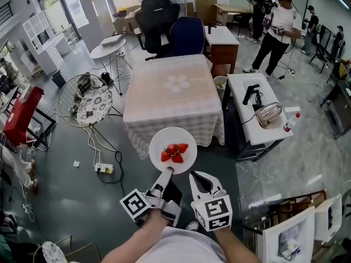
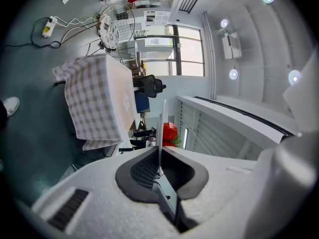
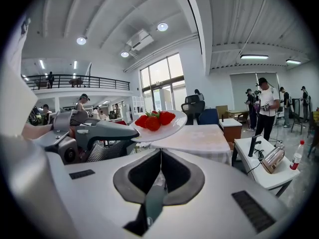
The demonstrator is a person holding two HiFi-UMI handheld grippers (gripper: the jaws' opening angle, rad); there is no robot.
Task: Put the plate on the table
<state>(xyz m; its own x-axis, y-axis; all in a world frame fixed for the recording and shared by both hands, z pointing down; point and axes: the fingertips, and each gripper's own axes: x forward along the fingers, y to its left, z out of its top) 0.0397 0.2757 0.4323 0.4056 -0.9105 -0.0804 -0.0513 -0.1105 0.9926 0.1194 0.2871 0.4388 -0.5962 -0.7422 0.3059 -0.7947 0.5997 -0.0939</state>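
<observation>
A white plate (image 1: 173, 141) with red strawberries (image 1: 174, 152) hangs in the air just short of the near edge of the table with the checkered cloth (image 1: 170, 92). My left gripper (image 1: 166, 173) is shut on the plate's near rim. In the left gripper view the plate (image 2: 162, 126) stands edge-on between the pads, with the strawberries (image 2: 170, 132) beyond it. My right gripper (image 1: 198, 175) is beside the left one, shut with nothing in it. The right gripper view shows its pads (image 3: 160, 153) meeting, the plate (image 3: 164, 129) ahead of them and the table (image 3: 197, 137) behind.
Two office chairs (image 1: 164, 23) stand behind the table. A white side table (image 1: 258, 114) to its right carries a toaster and a bottle. A wire stand (image 1: 88, 100), a round table (image 1: 109, 48) and a power strip (image 1: 104, 169) with cables are on the left. People stand at the back right.
</observation>
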